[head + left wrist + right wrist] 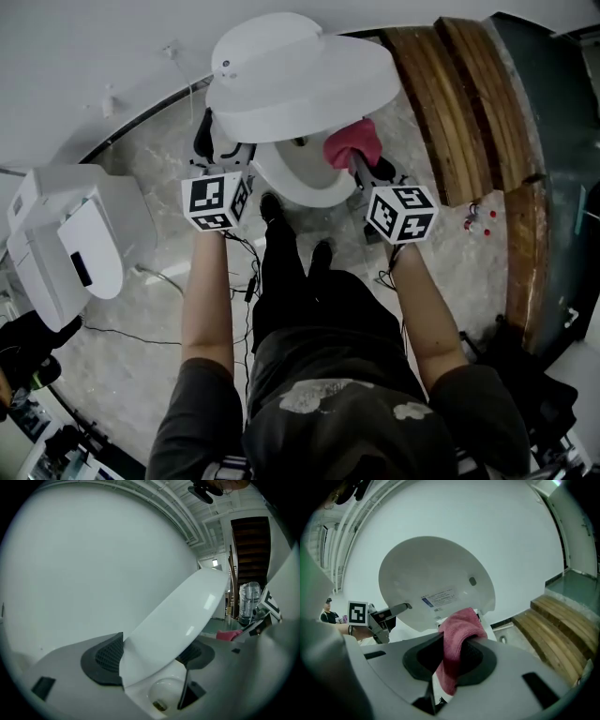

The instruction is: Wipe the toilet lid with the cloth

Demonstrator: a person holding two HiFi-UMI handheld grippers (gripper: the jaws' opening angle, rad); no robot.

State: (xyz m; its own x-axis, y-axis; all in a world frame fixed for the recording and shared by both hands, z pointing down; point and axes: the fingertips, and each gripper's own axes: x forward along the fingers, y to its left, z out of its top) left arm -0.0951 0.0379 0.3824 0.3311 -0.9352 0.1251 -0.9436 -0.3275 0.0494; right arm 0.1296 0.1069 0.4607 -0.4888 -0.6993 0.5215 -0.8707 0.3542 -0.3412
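The white toilet lid (300,80) is lifted part way above the bowl (302,180). In the right gripper view its underside (436,583) faces me, with a label on it. My left gripper (221,153) is shut on the lid's left edge. In the left gripper view the lid (178,616) runs between the dark pads (104,660), with the left gripper (150,660) around it. My right gripper (362,169) is shut on a pink cloth (352,145) beside the lid's right underside. The cloth (457,639) hangs folded through the right gripper (454,660). The cloth (228,634) also shows from the left gripper.
Curved wooden steps (469,103) rise at the right, close to the toilet. A white box-like unit (66,234) stands on the marble floor at the left. Cables (239,272) trail by the person's feet (272,208). Small red items (478,217) lie near the steps.
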